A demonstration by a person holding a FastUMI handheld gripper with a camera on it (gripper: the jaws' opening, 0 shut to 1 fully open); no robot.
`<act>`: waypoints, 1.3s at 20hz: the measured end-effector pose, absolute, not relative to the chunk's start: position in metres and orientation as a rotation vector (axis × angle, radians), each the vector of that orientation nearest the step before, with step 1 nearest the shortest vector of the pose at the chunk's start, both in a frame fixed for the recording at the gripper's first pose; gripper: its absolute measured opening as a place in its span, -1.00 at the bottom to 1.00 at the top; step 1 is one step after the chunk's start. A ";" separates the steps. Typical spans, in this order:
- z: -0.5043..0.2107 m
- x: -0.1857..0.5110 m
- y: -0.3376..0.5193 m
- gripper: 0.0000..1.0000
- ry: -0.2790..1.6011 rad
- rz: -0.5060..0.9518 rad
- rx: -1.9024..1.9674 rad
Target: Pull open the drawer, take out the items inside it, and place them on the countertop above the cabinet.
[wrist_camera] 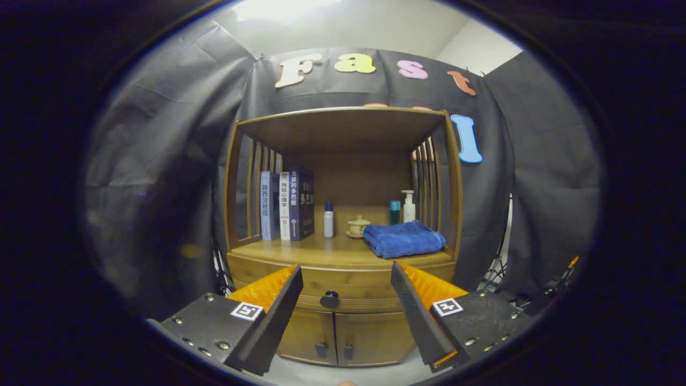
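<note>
A wooden cabinet (343, 214) stands ahead of me. Its drawer (343, 287) is closed, and a dark round knob (329, 299) sits at its middle. My gripper (347, 279) is open, some way in front of the cabinet, with the knob showing in the gap between the fingers, slightly nearer the left one. Nothing is held. Above the drawer, the countertop (321, 249) carries a folded blue towel (403, 239) on its right side. The drawer's inside is hidden.
On the countertop stand three books (286, 205) at the left, a small white bottle (328, 220), a lidded cup (358, 225), a teal bottle (395, 212) and a pump bottle (409, 206). Two lower doors (335, 338) sit under the drawer. Slatted side walls flank the shelf.
</note>
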State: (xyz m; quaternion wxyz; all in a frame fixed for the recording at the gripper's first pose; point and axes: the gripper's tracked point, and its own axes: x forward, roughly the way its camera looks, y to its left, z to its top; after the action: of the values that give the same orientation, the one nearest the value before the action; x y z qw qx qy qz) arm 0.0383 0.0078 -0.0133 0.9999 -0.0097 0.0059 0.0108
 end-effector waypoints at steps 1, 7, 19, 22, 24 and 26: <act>-0.015 0.045 0.010 0.98 0.015 0.023 -0.015; -0.053 0.097 0.021 0.98 0.087 0.015 0.002; -0.145 0.176 0.021 0.99 0.241 -0.059 0.071; -0.168 0.181 0.046 0.99 0.274 -0.016 0.041; -0.178 0.188 0.048 0.62 0.289 -0.023 -0.012; -0.186 0.191 0.038 0.26 0.310 -0.092 -0.001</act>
State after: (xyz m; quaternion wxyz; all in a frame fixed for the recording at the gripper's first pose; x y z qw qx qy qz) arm 0.1906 0.0378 -0.1856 0.9870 -0.0007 0.1543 -0.0457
